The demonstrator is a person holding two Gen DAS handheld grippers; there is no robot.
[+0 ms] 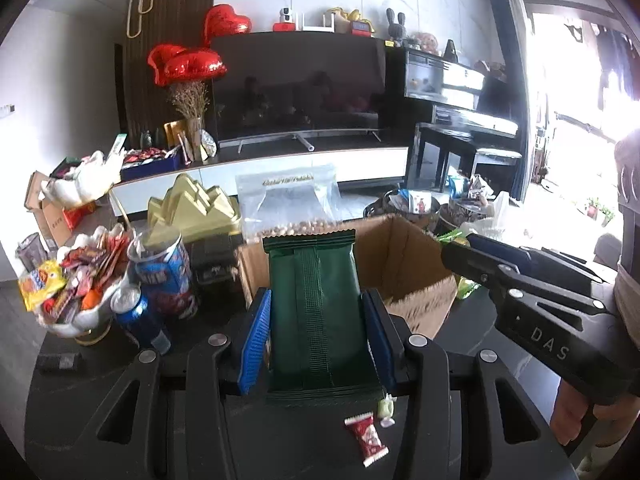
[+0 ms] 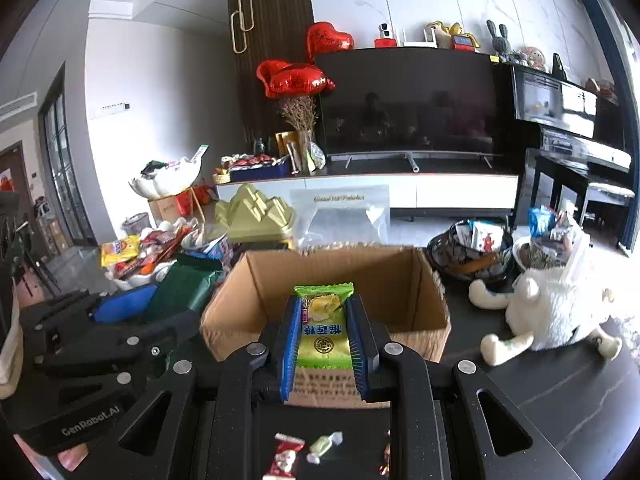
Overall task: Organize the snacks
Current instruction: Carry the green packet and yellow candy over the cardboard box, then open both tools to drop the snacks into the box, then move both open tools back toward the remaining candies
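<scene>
Left gripper (image 1: 318,316) clamps dark green snack pouch (image 1: 316,304); right gripper (image 2: 323,336) pinches durian candy packet (image 2: 323,320), frame centre, poised over open cardboard box (image 2: 404,280) for dropping.

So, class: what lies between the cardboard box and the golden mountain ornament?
A clear zip bag of nuts stands between cardboard box and golden mountain ornament, in the left wrist view.
</scene>
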